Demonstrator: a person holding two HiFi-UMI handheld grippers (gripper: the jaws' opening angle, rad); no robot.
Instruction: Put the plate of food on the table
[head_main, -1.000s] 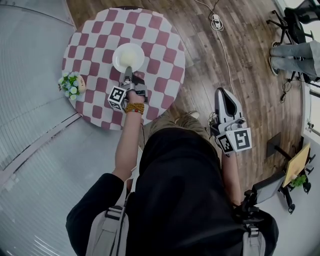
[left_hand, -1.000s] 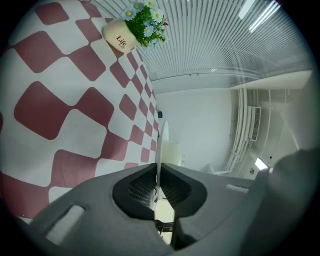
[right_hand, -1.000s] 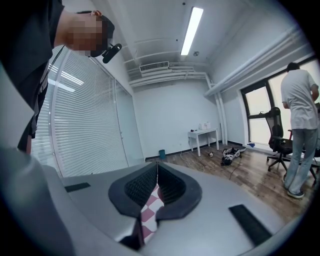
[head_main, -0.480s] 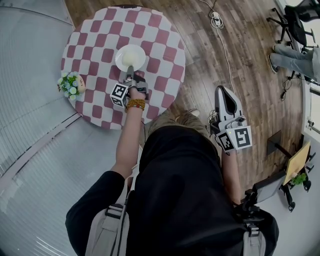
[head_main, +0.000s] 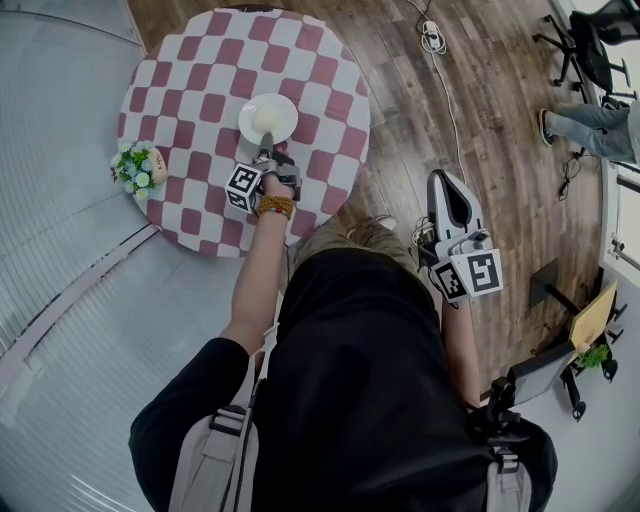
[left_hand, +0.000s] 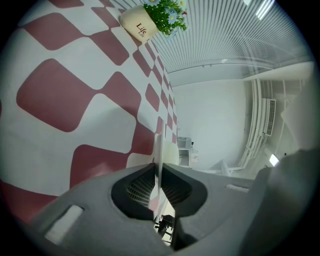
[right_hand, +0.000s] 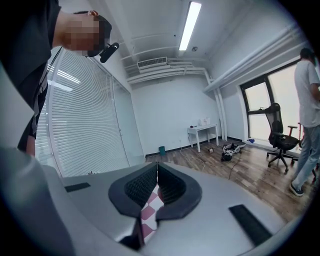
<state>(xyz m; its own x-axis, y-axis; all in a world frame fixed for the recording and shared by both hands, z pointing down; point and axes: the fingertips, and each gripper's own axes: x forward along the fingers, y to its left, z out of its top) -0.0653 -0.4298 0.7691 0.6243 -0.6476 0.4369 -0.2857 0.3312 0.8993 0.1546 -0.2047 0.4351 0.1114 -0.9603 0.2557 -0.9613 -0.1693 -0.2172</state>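
A white plate (head_main: 268, 118) with a pale mound of food lies on the round table with the red-and-white checked cloth (head_main: 200, 70). My left gripper (head_main: 267, 150) is at the plate's near rim. In the left gripper view the thin plate rim (left_hand: 159, 150) stands edge-on between the dark pads, which press on it as the jaws are opening. The left gripper (left_hand: 158, 167) sits low over the checked cloth (left_hand: 75, 90). My right gripper (head_main: 447, 185) hangs beside my body over the wooden floor, away from the table. The right gripper (right_hand: 157, 167) is shut, with nothing between its jaws.
A small pot of flowers (head_main: 140, 168) stands at the table's left edge, and the same flower pot (left_hand: 145, 22) shows in the left gripper view. On the floor lie a cable and power strip (head_main: 432, 40). An office chair (head_main: 585, 45) and a person's legs (head_main: 590, 125) are at far right.
The left gripper and the plate have shifted slightly right on the table. The person at far right has moved further off. The right gripper has stayed put.
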